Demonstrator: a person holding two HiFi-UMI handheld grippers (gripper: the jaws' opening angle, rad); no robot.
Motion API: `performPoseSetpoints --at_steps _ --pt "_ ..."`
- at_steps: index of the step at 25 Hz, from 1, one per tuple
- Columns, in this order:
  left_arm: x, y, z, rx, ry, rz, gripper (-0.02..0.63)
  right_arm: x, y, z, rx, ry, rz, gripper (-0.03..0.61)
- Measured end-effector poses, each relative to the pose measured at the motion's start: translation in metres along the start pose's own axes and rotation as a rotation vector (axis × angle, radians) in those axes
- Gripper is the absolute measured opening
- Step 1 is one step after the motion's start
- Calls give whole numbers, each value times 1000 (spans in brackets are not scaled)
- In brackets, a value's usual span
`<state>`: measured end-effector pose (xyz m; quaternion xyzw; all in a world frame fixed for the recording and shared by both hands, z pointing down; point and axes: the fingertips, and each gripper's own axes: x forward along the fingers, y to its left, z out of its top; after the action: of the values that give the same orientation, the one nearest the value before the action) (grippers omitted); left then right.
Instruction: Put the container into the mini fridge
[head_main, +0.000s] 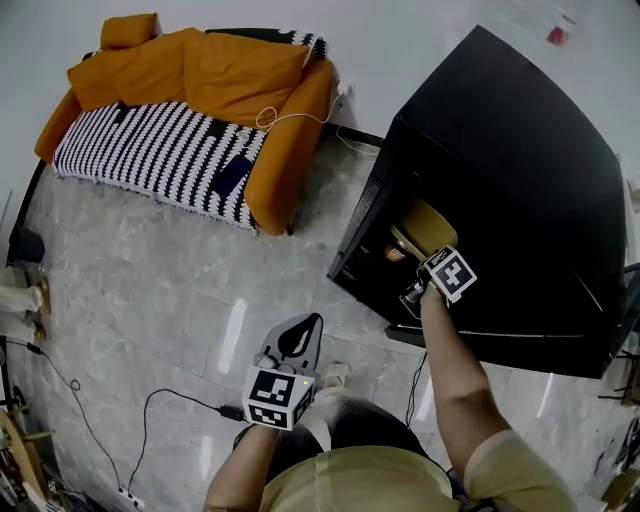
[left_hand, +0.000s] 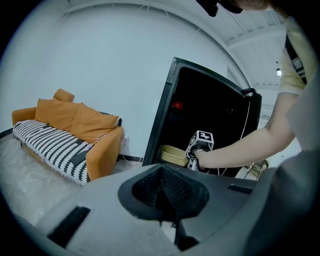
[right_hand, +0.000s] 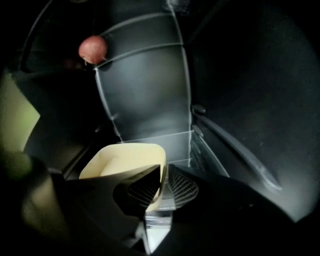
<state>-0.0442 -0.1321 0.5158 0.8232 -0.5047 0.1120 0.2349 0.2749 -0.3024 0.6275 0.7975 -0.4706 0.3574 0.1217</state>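
The black mini fridge (head_main: 520, 180) stands open at the right, and is also seen in the left gripper view (left_hand: 210, 110). My right gripper (head_main: 412, 270) reaches into its opening, shut on the rim of a pale yellow container (head_main: 428, 225). In the right gripper view the jaws (right_hand: 162, 180) pinch the container's near wall (right_hand: 125, 160), which hangs above a wire shelf (right_hand: 150, 90) in the dark interior. The left gripper view shows the same container (left_hand: 175, 155) at the fridge mouth. My left gripper (head_main: 298, 335) is held low near my body, shut (left_hand: 165, 192) and empty.
A red round object (right_hand: 93, 49) sits deeper inside the fridge (left_hand: 176, 105). An orange sofa (head_main: 190, 110) with a striped blanket stands at the far left (left_hand: 65, 135). Black cables (head_main: 150, 410) and a power strip (head_main: 130, 497) lie on the marble floor.
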Motion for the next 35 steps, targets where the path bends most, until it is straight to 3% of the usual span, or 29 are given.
performPoseSetpoints --at_steps 12,22,35 --pt "-19 -18 15 35 -28 -72 21 -64 -19 -12 12 -45 60 32" --pt "-31 -38 16 28 -22 -174 21 -134 -25 -44 -58 -43 186 32" --pt "-42 -58 25 88 -26 -244 21 -244 -16 -52 -122 -155 392 31"
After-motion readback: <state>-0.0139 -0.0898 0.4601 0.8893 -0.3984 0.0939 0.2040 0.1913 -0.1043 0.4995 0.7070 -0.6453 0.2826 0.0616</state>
